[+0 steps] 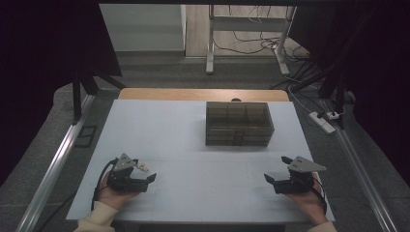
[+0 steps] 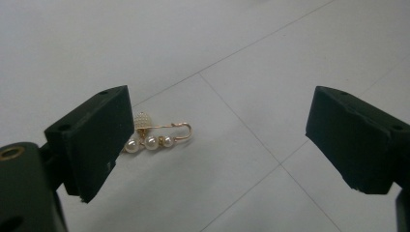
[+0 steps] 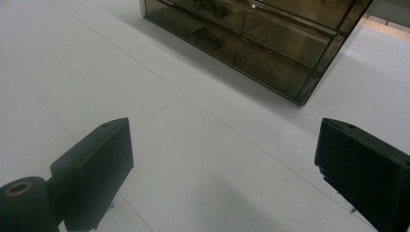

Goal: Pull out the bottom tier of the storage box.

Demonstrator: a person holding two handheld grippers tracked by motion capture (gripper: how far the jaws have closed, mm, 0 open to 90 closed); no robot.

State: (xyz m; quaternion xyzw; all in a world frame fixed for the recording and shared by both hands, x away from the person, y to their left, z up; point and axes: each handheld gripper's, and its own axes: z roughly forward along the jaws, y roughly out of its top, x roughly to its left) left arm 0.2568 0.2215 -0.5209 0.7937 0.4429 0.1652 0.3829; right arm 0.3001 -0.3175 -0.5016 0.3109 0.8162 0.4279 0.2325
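A small gold pin with pearls (image 2: 157, 135) lies on the white table, just ahead of the left jaw of my left gripper (image 2: 217, 140), whose jaws stand wide apart and hold nothing. From above, the pin (image 1: 142, 167) shows as a pale speck beside my left gripper (image 1: 145, 175) at the near left. My right gripper (image 1: 276, 172) rests at the near right, open and empty. A smoky clear box with compartments (image 1: 239, 123) stands at the far middle of the table; in the right gripper view the box (image 3: 256, 36) is ahead of my right gripper (image 3: 225, 164).
The white table top (image 1: 193, 145) has a wooden strip along its far edge. Metal rails run down both sides. A power strip (image 1: 323, 121) and cables lie on the floor at the right. A desk frame (image 1: 246, 43) stands farther back.
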